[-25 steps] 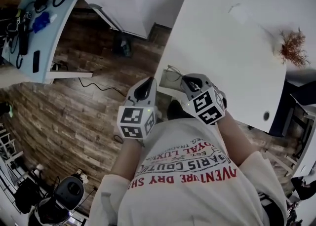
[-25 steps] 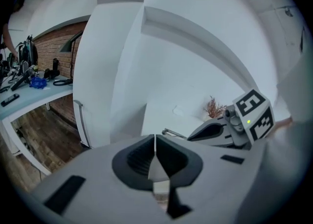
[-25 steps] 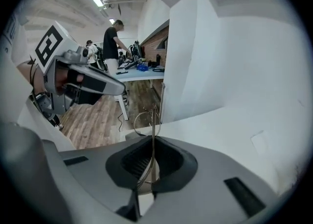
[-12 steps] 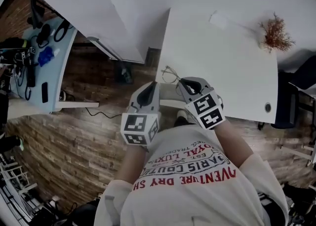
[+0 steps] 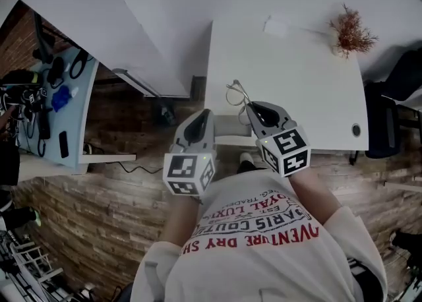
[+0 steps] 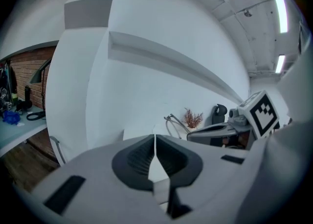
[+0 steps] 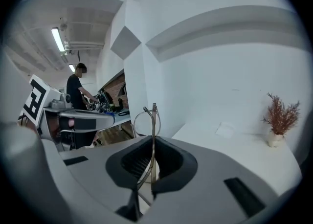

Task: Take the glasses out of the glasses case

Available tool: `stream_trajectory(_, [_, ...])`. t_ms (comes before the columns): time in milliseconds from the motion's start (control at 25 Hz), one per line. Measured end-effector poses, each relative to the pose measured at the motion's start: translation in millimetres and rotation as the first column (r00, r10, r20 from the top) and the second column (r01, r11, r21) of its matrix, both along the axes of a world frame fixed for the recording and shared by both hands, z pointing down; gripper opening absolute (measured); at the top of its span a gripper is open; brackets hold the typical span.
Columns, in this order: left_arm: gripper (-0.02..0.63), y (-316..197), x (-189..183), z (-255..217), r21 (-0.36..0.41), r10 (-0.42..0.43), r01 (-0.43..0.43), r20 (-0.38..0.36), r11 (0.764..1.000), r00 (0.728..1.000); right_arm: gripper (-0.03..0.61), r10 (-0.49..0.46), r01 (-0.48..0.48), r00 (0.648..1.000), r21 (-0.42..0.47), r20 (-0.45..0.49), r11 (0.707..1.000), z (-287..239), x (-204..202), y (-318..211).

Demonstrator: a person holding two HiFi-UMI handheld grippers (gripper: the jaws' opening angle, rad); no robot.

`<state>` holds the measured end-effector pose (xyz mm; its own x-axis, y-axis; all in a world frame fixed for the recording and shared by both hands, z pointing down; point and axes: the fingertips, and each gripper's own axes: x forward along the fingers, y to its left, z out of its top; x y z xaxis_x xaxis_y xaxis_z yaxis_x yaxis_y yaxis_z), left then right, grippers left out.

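Thin wire-framed glasses [image 5: 235, 92] stick out beyond my right gripper [image 5: 253, 107], which is shut on them over the near left corner of the white table [image 5: 297, 83]. In the right gripper view the frame [image 7: 148, 118] stands upright, pinched between the pads. My left gripper [image 5: 202, 117] hovers just left of it at the table's front edge, shut with nothing in it. The left gripper view shows the glasses [image 6: 171, 122] and the right gripper [image 6: 215, 129] off to its right. I cannot make out a glasses case in any view.
A dried plant in a small vase [image 5: 351, 30] and a white card [image 5: 280, 26] sit at the table's far side. A cable hole [image 5: 357, 130] marks the near right corner. A black chair [image 5: 395, 116] stands to the right. A cluttered side table [image 5: 53, 116] lies left over wooden floor. A person [image 7: 77, 91] works in the background.
The right gripper has kept hold of the glasses and carried them a little farther over the table. The left gripper stays shut beside it. The head view has shifted.
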<state>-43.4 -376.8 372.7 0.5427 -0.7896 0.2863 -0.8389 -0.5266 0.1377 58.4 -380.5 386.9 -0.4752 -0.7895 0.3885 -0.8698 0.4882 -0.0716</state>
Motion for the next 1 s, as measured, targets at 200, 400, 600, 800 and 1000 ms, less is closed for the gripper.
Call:
stream_trajectory(200, [0.012,5.7,11.8,-3.1,0.011,0.027,-0.027,-0.008,1.000,1.000,0.025,0.038,-0.039,0.999,0.021,0.017,0.999,-4.2,8.8,9.9])
stream_trajectory(400, [0.012,10.5,12.3,-5.0,0.016,0.044,-0.044,-0.005,0.999,0.999,0.025,0.057,-0.058,0.998,0.028,0.036,0.998,-4.7,8.1,16.6])
stream_trajectory(600, [0.012,11.9,12.1,-4.3,0.016,0.054,-0.054,-0.004,0.998,0.999,0.025,0.057,-0.059,0.997,0.026,0.042,0.998,-2.2,5.3,20.3])
stream_trajectory(800, [0.012,11.2,11.7,-4.6,0.021,0.066,-0.066,0.005,0.998,0.998,0.025,0.061,-0.062,0.997,0.022,0.053,0.998,-0.9,2.6,19.8])
stream_trajectory(1000, [0.012,8.9,11.8,-7.1,0.027,0.071,-0.071,0.005,0.997,0.997,0.025,0.051,-0.052,0.997,0.023,0.054,0.998,-1.3,-0.8,17.3])
